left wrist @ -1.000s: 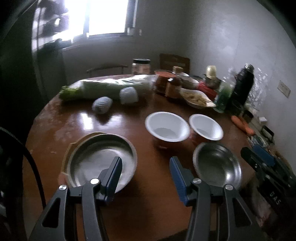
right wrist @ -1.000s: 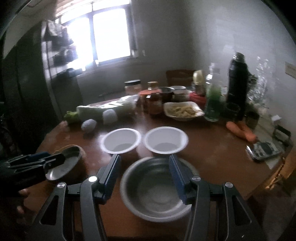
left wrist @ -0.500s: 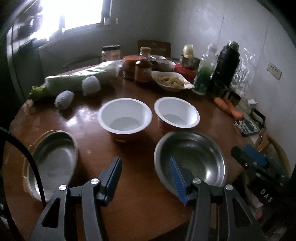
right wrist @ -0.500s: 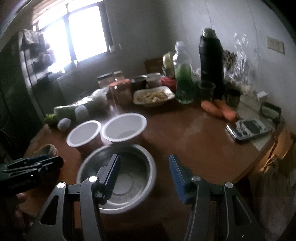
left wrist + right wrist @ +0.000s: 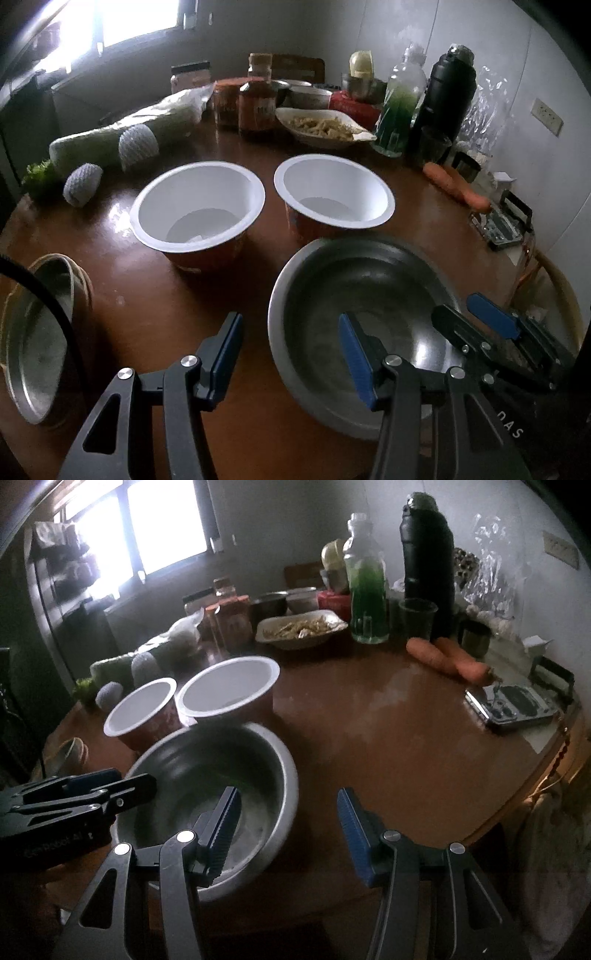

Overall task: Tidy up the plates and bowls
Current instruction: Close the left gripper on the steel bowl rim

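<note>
A steel bowl (image 5: 369, 280) sits near the front edge of the round brown table (image 5: 147, 306). Behind it stand two white paper bowls (image 5: 197, 210) (image 5: 334, 195), side by side. At the far left a shallow steel dish (image 5: 33, 343) rests on a straw-coloured ring. My left gripper (image 5: 290, 325) is open and straddles the steel bowl's left rim. In the right wrist view my right gripper (image 5: 288, 797) is open and straddles the right rim of the steel bowl (image 5: 192, 760). Each gripper shows in the other's view: the right gripper (image 5: 454, 306) and the left gripper (image 5: 136, 779).
The back of the table is crowded: a dish of food (image 5: 321, 127), jars (image 5: 258, 103), a green bottle (image 5: 400, 110), a black flask (image 5: 447, 99) and a wrapped cabbage (image 5: 122, 136). Carrots (image 5: 450, 657) and a small electronic device (image 5: 517, 705) lie at the right, near the table's edge.
Both grippers came down and closer to the table. The left one swung right, from over the steel dish to the steel bowl's left rim. The right one shifted to the bowl's right rim.
</note>
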`<action>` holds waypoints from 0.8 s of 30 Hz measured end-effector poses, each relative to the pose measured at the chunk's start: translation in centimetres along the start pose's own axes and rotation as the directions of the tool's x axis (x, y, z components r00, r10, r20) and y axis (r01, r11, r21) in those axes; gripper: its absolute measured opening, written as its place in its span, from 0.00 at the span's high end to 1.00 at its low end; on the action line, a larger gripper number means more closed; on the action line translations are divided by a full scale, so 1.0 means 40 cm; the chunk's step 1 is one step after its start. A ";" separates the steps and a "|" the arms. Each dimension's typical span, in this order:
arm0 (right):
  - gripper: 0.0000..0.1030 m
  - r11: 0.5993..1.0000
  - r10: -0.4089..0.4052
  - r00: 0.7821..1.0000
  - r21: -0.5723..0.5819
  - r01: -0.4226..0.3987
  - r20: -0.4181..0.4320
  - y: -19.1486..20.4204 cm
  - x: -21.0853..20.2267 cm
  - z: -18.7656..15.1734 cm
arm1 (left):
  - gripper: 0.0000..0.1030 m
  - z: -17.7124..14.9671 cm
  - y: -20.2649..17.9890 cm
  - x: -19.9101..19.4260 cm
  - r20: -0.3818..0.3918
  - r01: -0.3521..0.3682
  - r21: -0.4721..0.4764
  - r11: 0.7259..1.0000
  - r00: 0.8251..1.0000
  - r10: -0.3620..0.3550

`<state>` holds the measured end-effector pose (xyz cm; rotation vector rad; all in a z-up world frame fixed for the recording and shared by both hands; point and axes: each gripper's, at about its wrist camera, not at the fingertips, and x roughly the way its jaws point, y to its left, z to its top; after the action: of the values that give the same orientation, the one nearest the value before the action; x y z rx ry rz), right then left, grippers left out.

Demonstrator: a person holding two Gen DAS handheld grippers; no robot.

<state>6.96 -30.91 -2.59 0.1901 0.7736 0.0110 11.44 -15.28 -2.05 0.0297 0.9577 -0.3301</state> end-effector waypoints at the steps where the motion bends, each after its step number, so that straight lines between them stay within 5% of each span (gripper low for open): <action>1: 0.46 1.000 -0.001 1.000 0.002 0.001 -0.004 0.000 0.005 0.000 | 0.48 0.000 0.002 0.005 -0.003 0.003 -0.001 1.000 1.000 -0.003; 5: 0.46 1.000 0.000 1.000 -0.003 0.000 -0.016 0.004 0.022 -0.003 | 0.48 0.000 0.001 0.019 -0.002 0.001 0.009 1.000 1.000 -0.001; 11: 0.60 0.999 -0.012 1.000 -0.043 0.011 -0.015 0.025 0.040 -0.006 | 0.49 -0.005 -0.006 0.042 -0.009 0.009 0.038 0.999 1.000 -0.009; 24: 0.69 0.997 -0.031 0.999 -0.078 0.029 -0.023 0.055 0.054 -0.009 | 0.73 -0.022 0.002 0.051 -0.017 0.035 0.046 0.998 0.999 -0.034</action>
<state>8.38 -28.50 -3.96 0.1048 0.7991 0.0152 11.83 -15.59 -4.21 0.0584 0.9670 -0.3848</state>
